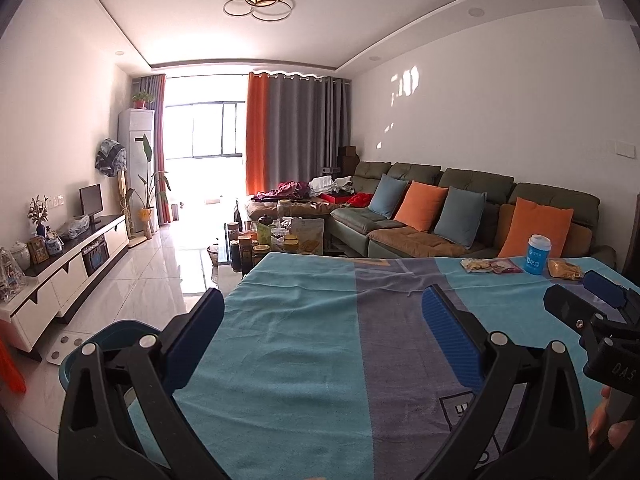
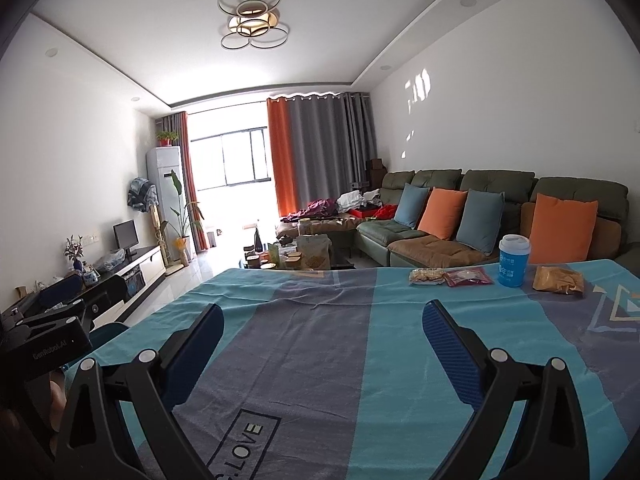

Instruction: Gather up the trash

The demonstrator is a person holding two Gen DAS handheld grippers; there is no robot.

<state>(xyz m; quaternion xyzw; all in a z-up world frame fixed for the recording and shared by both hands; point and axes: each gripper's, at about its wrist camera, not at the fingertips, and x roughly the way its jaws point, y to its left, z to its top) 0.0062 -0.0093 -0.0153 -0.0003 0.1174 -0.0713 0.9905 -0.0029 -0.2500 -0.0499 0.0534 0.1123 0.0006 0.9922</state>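
Trash lies at the far right of a table under a teal and grey cloth [image 2: 320,320]: a blue paper cup with a white lid [image 2: 513,261], a yellowish snack wrapper [image 2: 427,277], a dark red wrapper [image 2: 468,278] and an orange-brown packet [image 2: 559,280]. The cup also shows in the left wrist view [image 1: 538,255], with the wrappers [image 1: 490,266] and packet [image 1: 564,270]. My left gripper [image 1: 320,312] is open and empty over the near cloth. My right gripper [image 2: 322,322] is open and empty, well short of the trash. A teal bin [image 1: 104,344] stands left of the table.
Behind the table stands a coffee table crowded with jars and bags [image 1: 280,236]. A green sofa with orange and blue cushions [image 2: 480,216] runs along the right wall. A TV cabinet [image 1: 72,264] lines the left wall. Glossy tile floor [image 1: 160,272] lies between.
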